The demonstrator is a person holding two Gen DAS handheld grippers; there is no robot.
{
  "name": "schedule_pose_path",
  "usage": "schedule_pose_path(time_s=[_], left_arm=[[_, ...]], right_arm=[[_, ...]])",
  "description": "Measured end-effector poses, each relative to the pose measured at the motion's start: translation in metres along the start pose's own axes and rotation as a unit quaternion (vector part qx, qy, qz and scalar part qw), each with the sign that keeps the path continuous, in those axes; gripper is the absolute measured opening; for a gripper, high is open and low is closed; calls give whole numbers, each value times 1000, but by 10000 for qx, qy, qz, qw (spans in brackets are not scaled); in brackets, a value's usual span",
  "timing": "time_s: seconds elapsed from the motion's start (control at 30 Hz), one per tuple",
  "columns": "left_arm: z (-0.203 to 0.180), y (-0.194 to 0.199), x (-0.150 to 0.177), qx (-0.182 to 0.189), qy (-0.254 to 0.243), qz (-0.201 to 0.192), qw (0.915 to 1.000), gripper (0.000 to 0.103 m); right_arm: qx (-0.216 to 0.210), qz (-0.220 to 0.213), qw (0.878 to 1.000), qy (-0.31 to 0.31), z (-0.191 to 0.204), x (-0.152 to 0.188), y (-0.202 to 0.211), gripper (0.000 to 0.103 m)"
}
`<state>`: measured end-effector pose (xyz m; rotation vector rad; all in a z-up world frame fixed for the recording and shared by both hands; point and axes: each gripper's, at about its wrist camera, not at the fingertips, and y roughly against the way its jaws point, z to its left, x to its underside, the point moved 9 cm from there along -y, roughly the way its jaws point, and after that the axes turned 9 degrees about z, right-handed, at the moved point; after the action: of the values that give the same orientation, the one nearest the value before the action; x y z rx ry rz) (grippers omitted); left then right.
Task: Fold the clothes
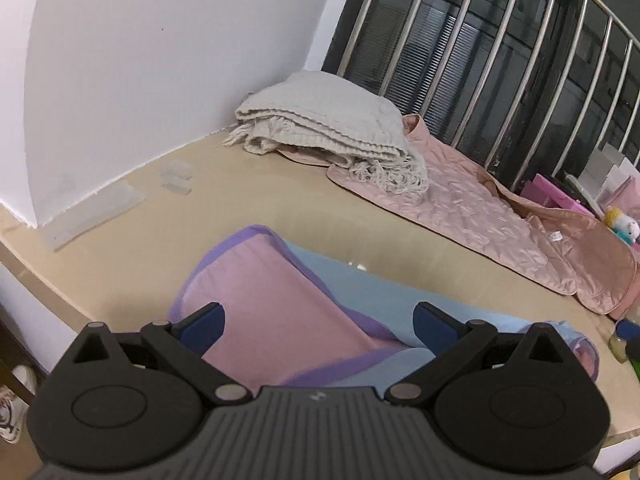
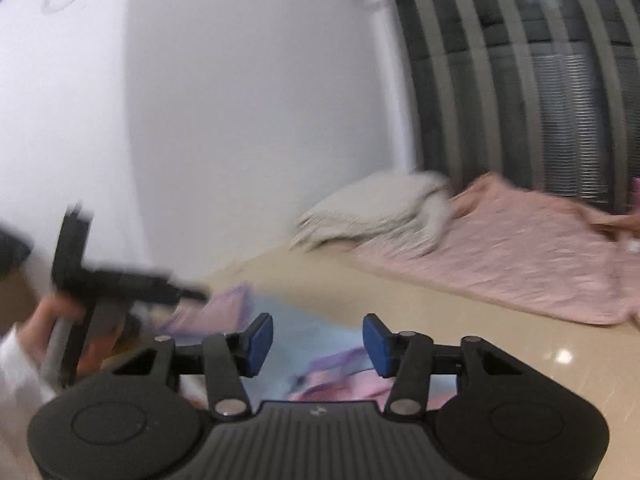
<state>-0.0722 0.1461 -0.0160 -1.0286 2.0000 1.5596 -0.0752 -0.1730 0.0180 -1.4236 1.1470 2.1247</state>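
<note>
**A:** What sits closest to your cameras?

**Me:** My own tongs. The left gripper [image 1: 318,322] has its blue pads spread wide with nothing pinched between them. The right gripper [image 2: 318,344] is parted too, less widely, and grips nothing.

**A:** And the garment?

**Me:** The pink, lilac and light-blue garment [image 1: 320,312] lies on the beige table [image 1: 140,208], directly below and ahead of my left pads. They hover over it; I see no contact. From the right wrist view the same cloth lies under and between my right pads, though that picture is blurred, and my left gripper shows over its left end.

**A:** Which way does it run?

**Me:** Its long axis goes across the left view, from a raised, folded pink panel edged in lilac at near left towards the far right, where the blue part lies flat.

**A:** Anything else, big to small?

**Me:** A pink quilted garment [image 1: 500,224] spread beyond it, well apart, then a folded grey fringed blanket [image 1: 332,136] lying on that one's far end.

**A:** Any writing?

**Me:** A small white tag on the pink quilting; I cannot read it.
</note>
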Motion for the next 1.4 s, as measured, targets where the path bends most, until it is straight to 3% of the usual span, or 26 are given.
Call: schedule_pose_path(time_s=[0.1, 0.13, 0.27, 0.37, 0.43, 0.53, 0.63, 0.67, 0.7, 0.73, 0.77, 0.87, 0.9, 0.93, 0.97, 1.1, 1.2, 1.27, 1.4], left_arm=[[-8, -3, 1, -33, -126, -16, 9999, 102], [-11, -4, 3, -66, -178, -28, 9998, 102], [-14, 1, 12, -355, -323, -135, 9988, 102], [-6, 5, 16, -652, -365, -219, 9970, 102], [6, 12, 19, -955, -213, -337, 9946, 102], [28, 14, 22, -1380, 190, -426, 9893, 102], [39, 14, 25, -1510, 379, -464, 9867, 102], [39, 14, 26, -1526, 381, -462, 9865, 102], [40, 13, 26, -1542, 383, -461, 9862, 102], [41, 14, 26, -1572, 373, -460, 9858, 102], [42, 15, 26, -1614, 360, -471, 9851, 102], [44, 16, 29, -1814, 315, -475, 9818, 102], [46, 16, 30, -1887, 307, -454, 9805, 102], [48, 14, 31, -1925, 290, -425, 9799, 102], [48, 11, 31, -1938, 251, -380, 9800, 102], [50, 4, 32, -1901, 269, -228, 9811, 96], [54, 6, 34, -1860, 459, -224, 9812, 89], [56, 9, 35, -1843, 521, -233, 9812, 81], [60, 13, 36, -1695, 792, -197, 9821, 70]], right_arm=[[681, 325, 9964, -394, -32, 8, -16, 9], [779, 464, 9949, -444, -34, 14, -27, 8], [797, 1031, 9915, 26, -3, 39, -73, 8], [1166, 1032, 9854, 689, 20, 43, -79, 11], [1099, 1027, 9866, 635, 16, 35, -66, 25], [904, 613, 9938, 217, -5, 8, -34, 40], [1225, 715, 9897, -185, -42, -5, -29, 36], [1181, 981, 9877, -287, -49, 0, -38, 30], [1129, 1261, 9849, -356, -54, 6, -49, 15], [1062, 1565, 9813, -366, -55, 15, -64, 14], [1072, 1736, 9785, -285, -52, 22, -73, 16], [1482, 1555, 9765, 182, -29, 3, -63, 17], [1501, 1444, 9776, 308, -21, -9, -59, 32], [1325, 1278, 9820, 430, -13, -24, -59, 52], [1153, 1227, 9839, 594, -2, -35, -67, 56], [320, 1545, 9769, 1442, 52, -71, -136, 55], [-349, 2076, 9604, 1825, 103, -77, -203, 45], [-703, 2442, 9467, 1979, 132, -79, -242, 44], [-1023, 2976, 9259, 2091, 170, -70, -294, 43]])
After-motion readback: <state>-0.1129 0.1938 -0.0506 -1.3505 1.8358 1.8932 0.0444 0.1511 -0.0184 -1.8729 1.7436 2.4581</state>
